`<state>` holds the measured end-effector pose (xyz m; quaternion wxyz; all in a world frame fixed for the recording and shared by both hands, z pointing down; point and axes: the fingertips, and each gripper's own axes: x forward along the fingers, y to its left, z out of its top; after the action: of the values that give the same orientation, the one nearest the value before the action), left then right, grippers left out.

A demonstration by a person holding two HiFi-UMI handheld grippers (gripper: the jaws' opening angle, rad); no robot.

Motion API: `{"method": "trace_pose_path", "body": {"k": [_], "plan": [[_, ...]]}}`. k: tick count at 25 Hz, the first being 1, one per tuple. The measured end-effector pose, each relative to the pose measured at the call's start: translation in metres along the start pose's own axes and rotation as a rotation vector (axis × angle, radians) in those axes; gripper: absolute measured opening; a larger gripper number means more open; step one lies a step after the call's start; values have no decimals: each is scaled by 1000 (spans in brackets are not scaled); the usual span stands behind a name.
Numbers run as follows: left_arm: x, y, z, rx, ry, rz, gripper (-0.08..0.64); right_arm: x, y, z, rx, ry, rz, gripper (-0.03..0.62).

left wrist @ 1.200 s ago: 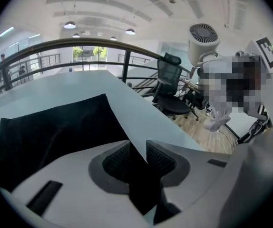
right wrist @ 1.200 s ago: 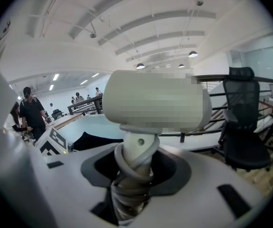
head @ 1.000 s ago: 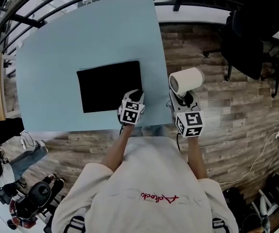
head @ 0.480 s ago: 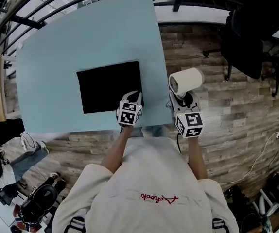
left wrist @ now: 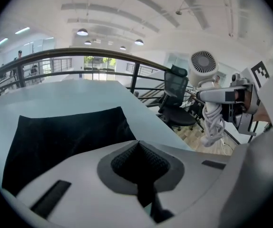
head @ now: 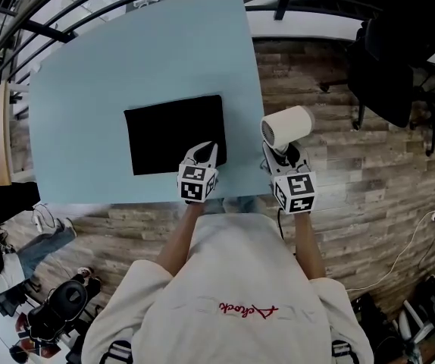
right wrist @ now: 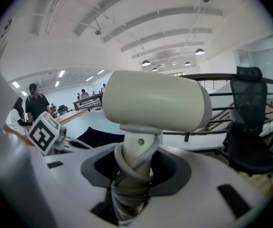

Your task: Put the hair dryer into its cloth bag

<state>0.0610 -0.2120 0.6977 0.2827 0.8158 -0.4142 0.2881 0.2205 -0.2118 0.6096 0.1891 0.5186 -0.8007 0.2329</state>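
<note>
The flat black cloth bag [head: 172, 131] [left wrist: 65, 137] lies on the pale blue table [head: 126, 59]. My left gripper [head: 206, 152] [left wrist: 139, 167] is at the bag's near right corner, shut on the cloth there, and the corner rises a little toward the jaws. The cream hair dryer [head: 287, 123] [right wrist: 155, 101] hangs just off the table's right edge, barrel pointing left toward the bag. My right gripper [head: 284, 156] [right wrist: 135, 175] is shut on its handle, which has the cord wound round it. In the left gripper view the hair dryer [left wrist: 208, 96] shows at the right.
A black office chair [head: 399, 59] [left wrist: 177, 103] stands on the wood floor to the right. A metal railing [head: 89, 6] runs behind the table. A white cable [head: 407, 241] trails on the floor, and bags and shoes [head: 51, 309] lie at the lower left.
My left gripper has drawn back slightly toward the person and risen, with the bag's corner in it. The right gripper and hair dryer have kept still.
</note>
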Motion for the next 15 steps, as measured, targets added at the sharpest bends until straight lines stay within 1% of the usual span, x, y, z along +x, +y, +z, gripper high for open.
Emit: {"method": "trace_pose_path", "body": {"k": [4,7,10,15], "plan": [[-11,8,6,-16,-29,17,9,9,13,-1,-72,35,35,178],[-18,12,11,-20,-57,28,9,17,24,-7,-130,73,79,176],[-26,14,15,-28,-86,39,9,26,36,-17,-204,134,141,176],[-37,17,22,-27,-133,52,9,42,56,-37,-356,270,270,176]]}}
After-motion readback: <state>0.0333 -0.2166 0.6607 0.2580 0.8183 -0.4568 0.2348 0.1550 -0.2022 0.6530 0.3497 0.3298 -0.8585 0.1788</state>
